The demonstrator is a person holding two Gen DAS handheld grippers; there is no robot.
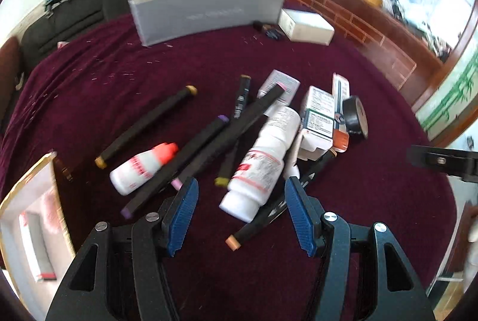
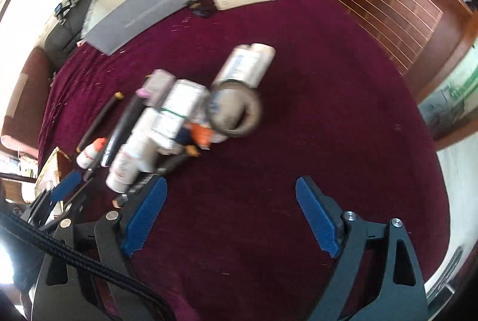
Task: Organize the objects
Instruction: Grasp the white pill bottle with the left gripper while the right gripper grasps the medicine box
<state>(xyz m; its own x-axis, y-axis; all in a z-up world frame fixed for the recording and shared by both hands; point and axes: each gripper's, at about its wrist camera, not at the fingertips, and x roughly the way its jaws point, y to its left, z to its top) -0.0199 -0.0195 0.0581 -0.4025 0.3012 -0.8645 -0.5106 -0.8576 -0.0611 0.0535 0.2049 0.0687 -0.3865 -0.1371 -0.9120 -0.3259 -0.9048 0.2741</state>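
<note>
Both claws are open and hold nothing. The left claw (image 1: 241, 212) hangs over a white bottle (image 1: 263, 162) and black markers (image 1: 176, 164) piled on the purple cloth (image 1: 119, 76). The right claw (image 2: 231, 215) is above bare cloth beside the pile.

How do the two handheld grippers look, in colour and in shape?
Both the left gripper and the right gripper have black angular bodies with triangular cut-outs and silver round screws. Their fingers carry ribbed blue pads. A black braided cable runs beside the right one.
</note>
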